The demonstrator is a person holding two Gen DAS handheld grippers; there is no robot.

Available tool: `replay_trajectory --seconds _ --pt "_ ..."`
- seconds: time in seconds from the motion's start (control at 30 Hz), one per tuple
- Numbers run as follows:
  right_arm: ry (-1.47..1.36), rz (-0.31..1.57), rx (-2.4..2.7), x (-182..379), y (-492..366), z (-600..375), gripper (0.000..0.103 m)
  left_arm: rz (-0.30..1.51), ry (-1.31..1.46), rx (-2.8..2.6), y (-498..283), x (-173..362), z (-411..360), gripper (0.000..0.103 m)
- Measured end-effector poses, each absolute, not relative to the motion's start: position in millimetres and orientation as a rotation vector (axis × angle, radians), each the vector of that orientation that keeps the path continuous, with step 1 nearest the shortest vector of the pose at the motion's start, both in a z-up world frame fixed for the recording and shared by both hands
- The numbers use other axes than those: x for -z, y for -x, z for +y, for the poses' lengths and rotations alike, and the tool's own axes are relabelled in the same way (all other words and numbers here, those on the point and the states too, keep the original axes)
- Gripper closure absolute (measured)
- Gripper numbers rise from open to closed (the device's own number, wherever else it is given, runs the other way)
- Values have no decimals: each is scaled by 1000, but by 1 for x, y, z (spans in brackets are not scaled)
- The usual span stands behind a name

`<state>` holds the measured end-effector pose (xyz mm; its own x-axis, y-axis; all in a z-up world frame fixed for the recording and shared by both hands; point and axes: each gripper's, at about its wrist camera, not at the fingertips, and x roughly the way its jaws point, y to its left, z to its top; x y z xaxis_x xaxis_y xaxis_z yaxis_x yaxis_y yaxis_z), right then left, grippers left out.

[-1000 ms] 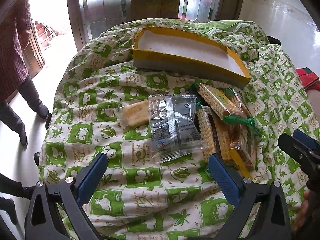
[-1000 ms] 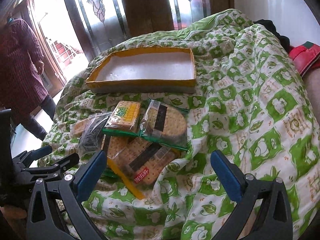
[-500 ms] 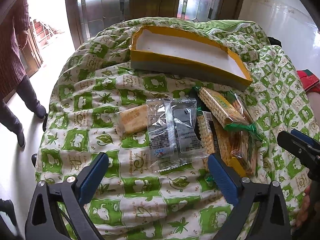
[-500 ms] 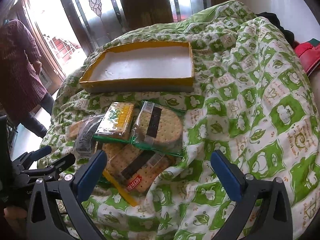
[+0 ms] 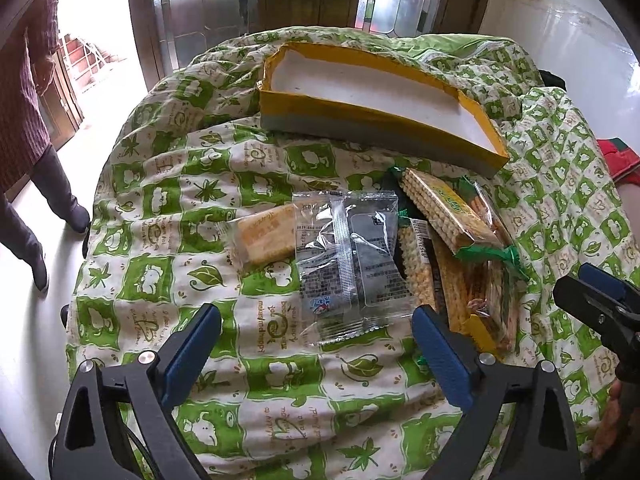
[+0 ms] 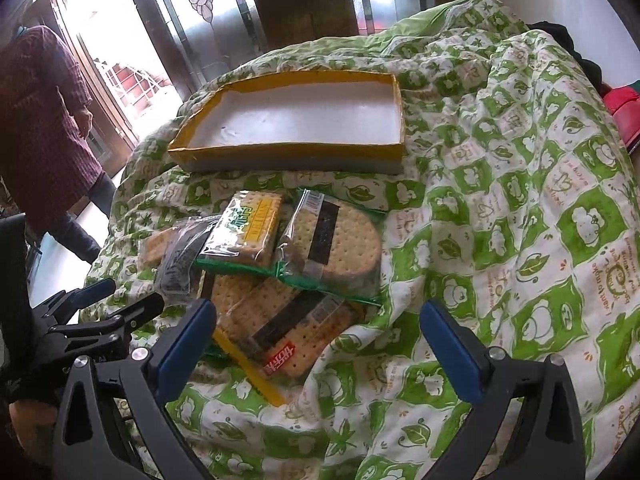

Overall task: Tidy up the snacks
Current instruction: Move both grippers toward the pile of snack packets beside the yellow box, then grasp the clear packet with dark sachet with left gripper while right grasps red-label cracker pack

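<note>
Snack packets [image 5: 348,264] heaped on the green quilt [image 5: 160,208], just in front of the bare yellow box [image 6: 296,120]. Left gripper [image 5: 316,344] spread wide over the clear packets after narrowing slightly, nothing pinched. Right gripper [image 6: 318,340] likewise apart and empty, seemingly above the cracker packs [image 6: 280,332]

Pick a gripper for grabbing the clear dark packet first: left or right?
Left, probably. The left gripper is open with the clear dark packet lying just beyond its fingers. The right gripper faces the cracker packs, with that packet off to its side.
</note>
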<state>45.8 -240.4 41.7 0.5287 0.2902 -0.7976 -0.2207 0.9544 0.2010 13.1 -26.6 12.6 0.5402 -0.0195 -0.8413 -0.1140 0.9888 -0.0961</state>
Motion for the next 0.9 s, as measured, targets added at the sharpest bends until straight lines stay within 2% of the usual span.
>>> replay_trajectory --seconds 0.17,0.9 --pt "-85 988 -338 -41 -47 -239 10 1015 165 -54 -18 -10 -23 9" --pt "-127 1086 -375 -21 -50 -231 11 1058 209 -32 -51 -5 -19 9"
